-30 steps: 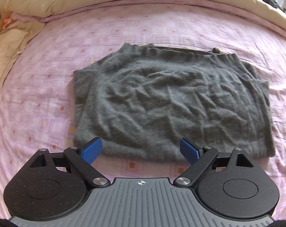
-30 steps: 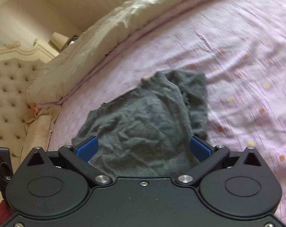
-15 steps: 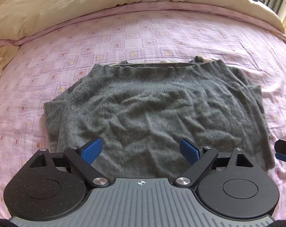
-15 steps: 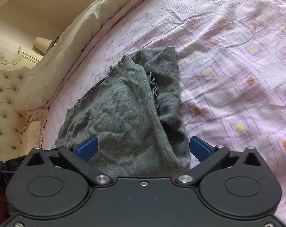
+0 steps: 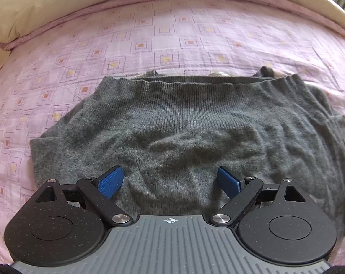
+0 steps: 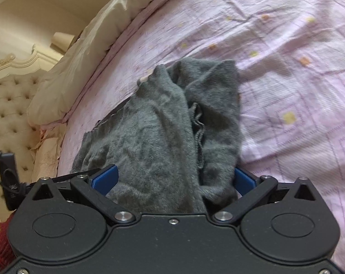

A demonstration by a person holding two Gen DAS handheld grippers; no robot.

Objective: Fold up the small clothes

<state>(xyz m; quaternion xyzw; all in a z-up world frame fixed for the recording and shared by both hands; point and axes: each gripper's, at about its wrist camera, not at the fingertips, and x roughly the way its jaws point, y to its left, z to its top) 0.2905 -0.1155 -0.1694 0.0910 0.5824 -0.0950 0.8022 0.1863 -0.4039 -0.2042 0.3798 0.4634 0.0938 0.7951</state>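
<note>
Both hand-held grippers, left gripper (image 5: 170, 181) and right gripper (image 6: 173, 179), hover spread wide over a grey knitted wool sweater (image 5: 183, 132) lying on the bed.

Neither blue-padded pair pinches anything: the left one's pads (image 5: 110, 181) stand well apart above the sweater's near edge, and the right one's pads (image 6: 104, 179) straddle a bunched, folded-over side of the knit without closing on it (cloth fills the gap, yet the jaws stay splayed). Its ribbed hem lies along the far edge. Under it spreads a pink bedsheet with small square prints (image 5: 149, 34); beyond, a cream quilt (image 5: 58, 2) runs along the sheet's border, then a cream tufted headboard (image 6: 8, 105). A black cabled device (image 6: 9, 178) hangs at left.
</note>
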